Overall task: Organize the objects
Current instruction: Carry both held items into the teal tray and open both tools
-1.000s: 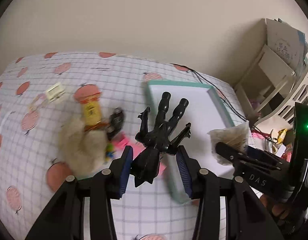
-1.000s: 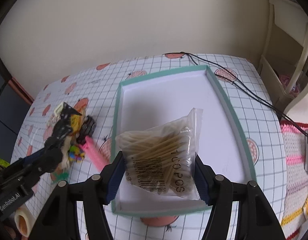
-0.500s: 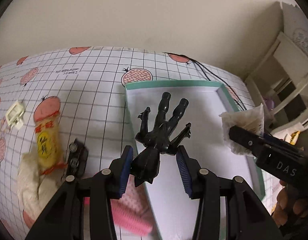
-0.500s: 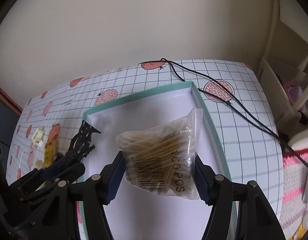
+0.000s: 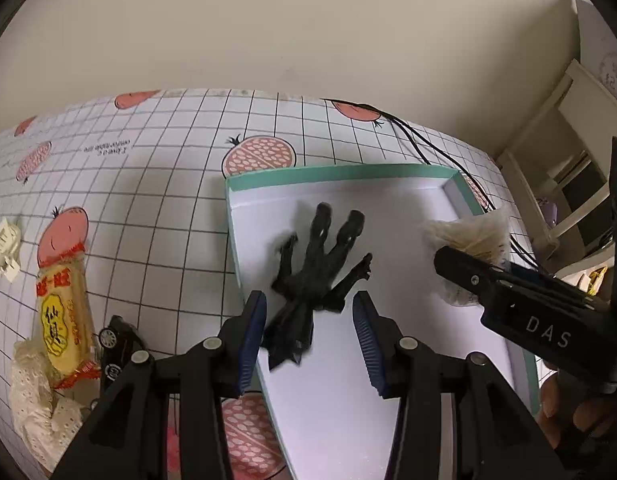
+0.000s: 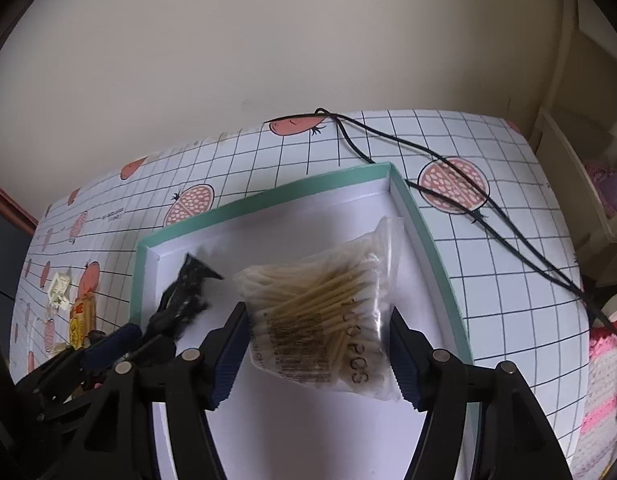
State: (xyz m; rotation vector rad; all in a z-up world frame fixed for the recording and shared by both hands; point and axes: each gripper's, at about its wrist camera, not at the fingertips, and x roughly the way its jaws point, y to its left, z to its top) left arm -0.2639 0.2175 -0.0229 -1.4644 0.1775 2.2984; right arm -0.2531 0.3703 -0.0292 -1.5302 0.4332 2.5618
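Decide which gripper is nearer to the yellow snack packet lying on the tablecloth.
Left. The left gripper hangs over the tray's left edge, next to the yellow snack packet. The right gripper, with the cotton swab bag, hangs over the tray's middle, farther from it.

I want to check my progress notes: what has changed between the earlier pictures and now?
The left tool and the right tool moved further in over the teal box. The left tool still grips the black toy figure. The right tool's jaws have just been opening slightly; the bag of cotton swabs is still between them. The box and the snack pack stayed put.
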